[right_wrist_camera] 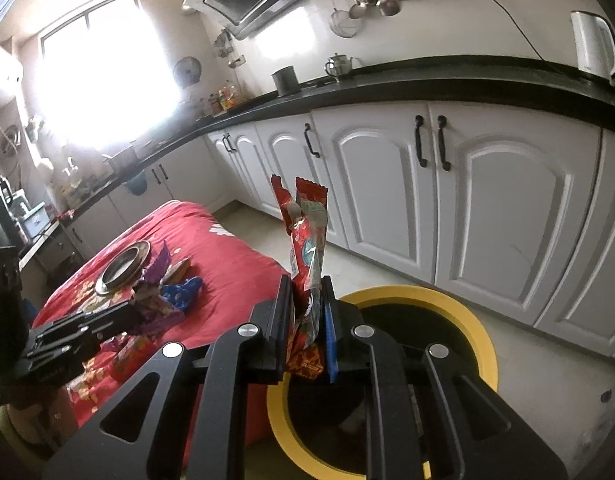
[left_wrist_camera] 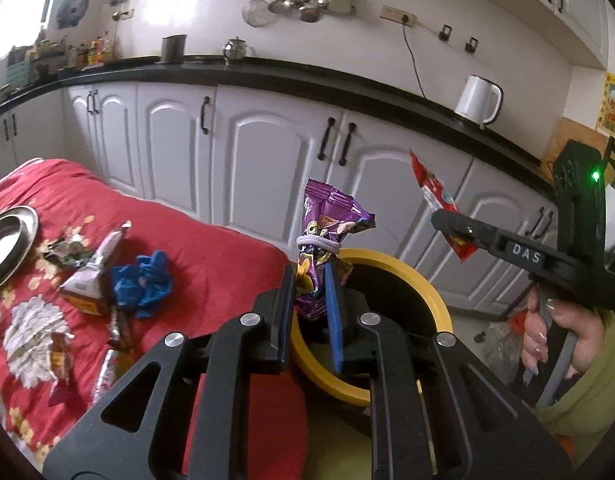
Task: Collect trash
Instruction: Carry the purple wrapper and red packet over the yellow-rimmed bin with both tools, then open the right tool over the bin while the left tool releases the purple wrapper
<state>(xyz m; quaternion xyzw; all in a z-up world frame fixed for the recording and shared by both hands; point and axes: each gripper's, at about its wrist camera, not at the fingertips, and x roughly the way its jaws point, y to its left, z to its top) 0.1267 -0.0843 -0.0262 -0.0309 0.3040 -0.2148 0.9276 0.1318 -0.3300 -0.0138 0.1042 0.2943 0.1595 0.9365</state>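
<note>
My left gripper [left_wrist_camera: 311,280] is shut on a purple snack wrapper [left_wrist_camera: 327,224] with a grey band around it, held over the near rim of the yellow-rimmed bin [left_wrist_camera: 435,292]. My right gripper [right_wrist_camera: 307,292] is shut on a red snack wrapper [right_wrist_camera: 307,232] that stands upright above the bin [right_wrist_camera: 479,320]. In the left wrist view the right gripper [left_wrist_camera: 447,224] shows at the right, clamping the red wrapper [left_wrist_camera: 431,188], with a hand [left_wrist_camera: 555,336] on its handle. More trash lies on the red tablecloth [left_wrist_camera: 211,240]: a crumpled blue glove [left_wrist_camera: 143,284] and a silver wrapper [left_wrist_camera: 95,268].
A metal plate [left_wrist_camera: 7,248] sits on the table's left side. White cabinets [right_wrist_camera: 487,208] under a black countertop [left_wrist_camera: 307,76] run behind the bin. A white kettle [left_wrist_camera: 477,100] stands on the counter. Pale floor tiles [right_wrist_camera: 547,368] surround the bin.
</note>
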